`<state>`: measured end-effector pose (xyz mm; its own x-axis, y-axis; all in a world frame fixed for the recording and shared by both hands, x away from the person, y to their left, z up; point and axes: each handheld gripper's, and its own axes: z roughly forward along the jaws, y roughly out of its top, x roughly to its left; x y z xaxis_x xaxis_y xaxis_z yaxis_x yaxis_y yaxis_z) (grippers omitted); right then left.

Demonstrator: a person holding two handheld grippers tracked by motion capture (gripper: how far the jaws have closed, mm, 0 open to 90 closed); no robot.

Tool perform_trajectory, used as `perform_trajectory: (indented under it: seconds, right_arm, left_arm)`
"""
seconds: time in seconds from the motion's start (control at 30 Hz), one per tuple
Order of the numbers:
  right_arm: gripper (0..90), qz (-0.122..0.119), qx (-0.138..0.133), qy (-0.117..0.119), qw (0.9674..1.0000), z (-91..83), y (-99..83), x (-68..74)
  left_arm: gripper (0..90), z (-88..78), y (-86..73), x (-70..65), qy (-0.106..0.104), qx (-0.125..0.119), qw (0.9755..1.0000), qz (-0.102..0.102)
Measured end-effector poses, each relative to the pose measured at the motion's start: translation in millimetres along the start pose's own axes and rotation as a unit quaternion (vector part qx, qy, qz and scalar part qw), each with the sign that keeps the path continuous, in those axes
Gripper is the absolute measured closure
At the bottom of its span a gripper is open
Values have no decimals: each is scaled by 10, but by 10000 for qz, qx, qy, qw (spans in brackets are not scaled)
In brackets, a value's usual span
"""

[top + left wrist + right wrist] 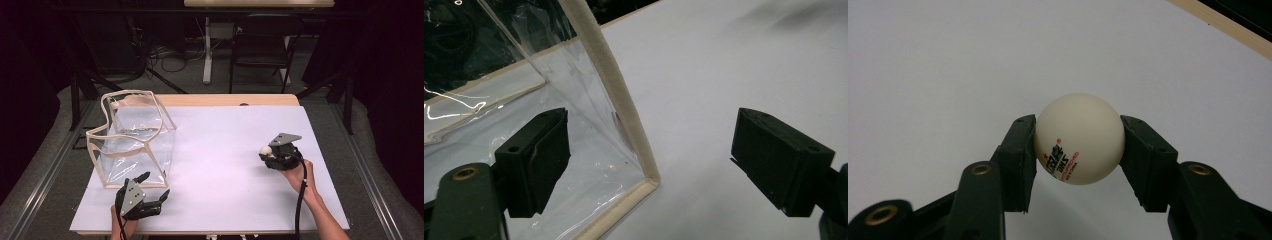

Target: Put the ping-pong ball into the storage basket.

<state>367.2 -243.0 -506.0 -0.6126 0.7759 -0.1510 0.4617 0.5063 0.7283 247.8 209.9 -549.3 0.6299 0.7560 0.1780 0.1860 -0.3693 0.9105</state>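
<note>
A cream table-tennis ball [1079,138] with red and black print sits between the two black pads of my right gripper [1078,150], which is shut on it. In the high view that ball [265,149] shows at the tip of the right gripper [267,152], at the right of the white sheet. A clear plastic bag [134,137] with cream piping stands open-topped at the left. My left gripper [156,185] stands open just in front of the bag's near corner. In the left gripper view the piped corner [644,170] lies between the wide-apart jaws, untouched.
A white sheet [220,165] covers the wooden table, whose edge [230,100] shows at the back. Beyond the table stand a dark chair [262,45] and a table leg [207,50], with cables on the floor.
</note>
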Motion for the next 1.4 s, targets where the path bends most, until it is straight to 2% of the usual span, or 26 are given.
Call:
perform_trajectory:
  seconds: [0.9,1.4]
  right_arm:
    - [513,-183,-343,-29,9992,-161,119,60]
    - [513,-184,-575,-16,9982,-244,174,76]
  left_arm:
    - [160,8,0,-1,-31,-17,10000,-16]
    - [160,4,2,-4,-6,-31,10000,-17]
